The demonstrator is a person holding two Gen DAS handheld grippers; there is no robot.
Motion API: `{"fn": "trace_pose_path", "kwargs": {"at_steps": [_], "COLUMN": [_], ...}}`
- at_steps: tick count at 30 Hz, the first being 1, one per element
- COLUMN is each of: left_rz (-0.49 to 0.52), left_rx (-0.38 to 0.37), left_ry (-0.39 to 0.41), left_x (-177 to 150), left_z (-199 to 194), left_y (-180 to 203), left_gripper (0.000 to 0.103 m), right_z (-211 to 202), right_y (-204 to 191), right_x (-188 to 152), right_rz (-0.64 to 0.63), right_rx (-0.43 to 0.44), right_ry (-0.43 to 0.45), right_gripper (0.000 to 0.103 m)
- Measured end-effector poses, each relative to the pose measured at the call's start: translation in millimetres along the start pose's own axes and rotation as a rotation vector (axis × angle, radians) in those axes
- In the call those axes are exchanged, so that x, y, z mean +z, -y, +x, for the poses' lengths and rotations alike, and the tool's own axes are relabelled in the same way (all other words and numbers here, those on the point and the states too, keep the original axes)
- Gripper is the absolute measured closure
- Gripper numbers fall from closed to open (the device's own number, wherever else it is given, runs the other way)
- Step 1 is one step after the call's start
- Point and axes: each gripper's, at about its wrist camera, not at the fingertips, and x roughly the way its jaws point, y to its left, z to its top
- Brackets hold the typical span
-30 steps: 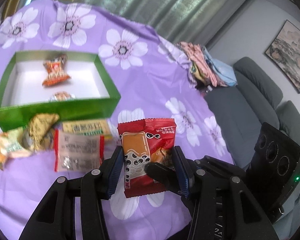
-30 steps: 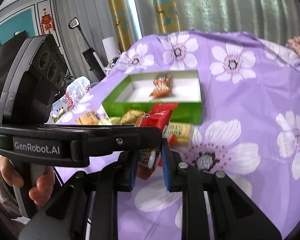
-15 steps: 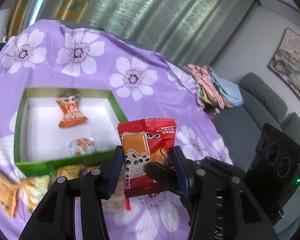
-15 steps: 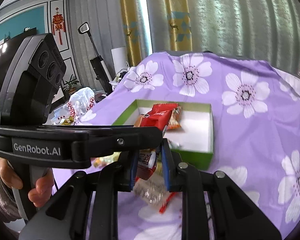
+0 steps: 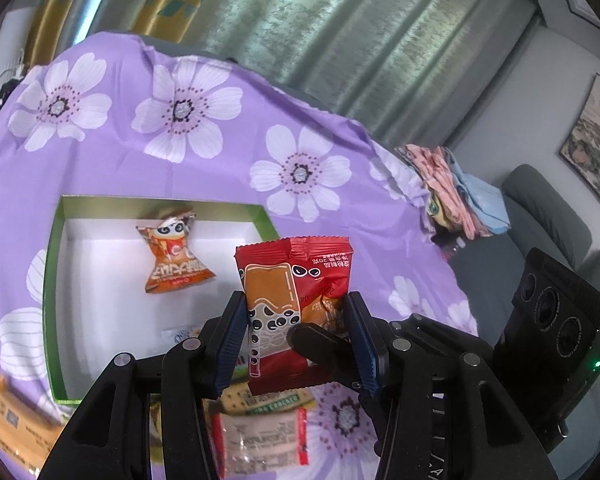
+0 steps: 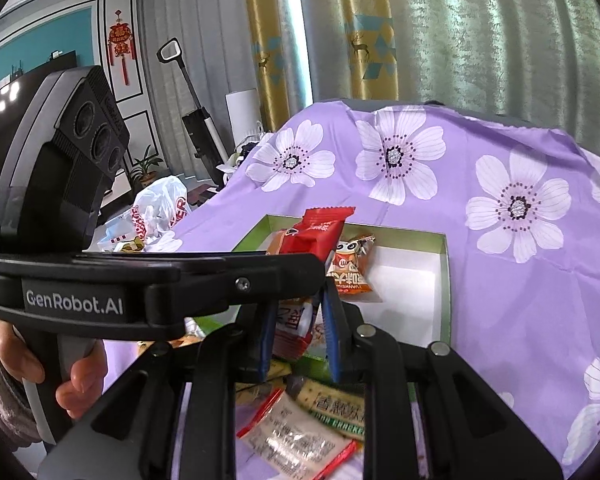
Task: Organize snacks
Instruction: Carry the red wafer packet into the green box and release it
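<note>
As the left wrist view comes up, the left gripper (image 5: 296,338) pinches the red packet (image 5: 296,300) by its side edges, upright between the blue pads, and the other gripper's black finger reaches in from the right across the packet's lower half. A second ago that packet hung over the loose snacks on the near side of the green box (image 5: 54,280); now the box's white floor fills the space just behind and to the left of it, with the orange candy (image 5: 174,258) lying at the far end, so the carry has brought the packet up to the box's near right corner. Down below the jaws, the clear wrapper (image 5: 260,442) and the green-lettered bar (image 5: 268,396) sit on the purple cloth (image 5: 180,112), well behind the action. Switching to the right wrist view, the right gripper (image 6: 296,326) is pressed tight on the lower end of the same red packet (image 6: 318,230), and the left gripper's black body crosses the frame in front, a hand (image 6: 72,376) wrapped round its handle. Here too the box (image 6: 444,280) has swung from far off to right under the packet's top edge. Both tools are gripping one snack, and I'd say it's nearly over the drop spot; what's left is to let go above the white floor.
</note>
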Motion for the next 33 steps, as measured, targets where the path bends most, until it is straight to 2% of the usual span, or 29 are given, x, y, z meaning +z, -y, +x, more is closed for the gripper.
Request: {"fn": "trace_pose_path", "kwargs": {"at_steps": [10, 13, 14, 15, 16, 18, 20, 22, 24, 33], "left_rz": [-0.068, -0.090, -0.102, -0.108, -0.107, -0.102, -0.093, -0.088, -0.071, 0.005], "left_rx": [0.018, 0.053, 0.066, 0.083, 0.099, 0.114, 0.138, 0.151, 0.176, 0.232], "left_ry": [-0.062, -0.078, -0.086, -0.088, -0.091, -0.085, -0.078, -0.071, -0.060, -0.010], "left_x": [4.4, 3.1, 2.5, 1.9, 1.4, -0.5, -1.9, -2.9, -4.5, -16.2], "left_z": [36.3, 46.7, 49.4, 50.3, 50.5, 47.1, 42.3, 35.8, 27.0, -13.9], "left_y": [-31.2, -39.9, -43.4, -45.4, -46.3, -47.7, -48.4, -46.9, -43.1, -18.2], "left_gripper": [0.053, 0.053, 0.053, 0.048, 0.036, 0.021, 0.018, 0.010, 0.005, 0.002], "right_z": [44.5, 58.7, 62.4, 66.0, 68.1, 68.4, 63.7, 56.7, 50.7, 0.5], "right_y": [19.6, 23.4, 25.1, 25.7, 26.6, 29.1, 29.8, 28.6, 26.8, 11.6], "right_x": [-4.0, -7.6, -8.6, -9.7, -10.8, -12.1, -12.6, -12.7, -12.6, -17.4], "right_rz": [0.043, 0.058, 0.060, 0.062, 0.065, 0.070, 0.070, 0.063, 0.051, 0.031], "right_rx": [0.010, 0.004, -0.009, -0.029, -0.042, -0.076, -0.107, -0.142, -0.185, -0.343], "right_ry": [-0.065, -0.092, -0.098, -0.105, -0.109, -0.106, -0.094, -0.083, -0.077, -0.027], "right_gripper": [0.080, 0.077, 0.074, 0.065, 0.058, 0.049, 0.043, 0.030, 0.024, 0.001]}}
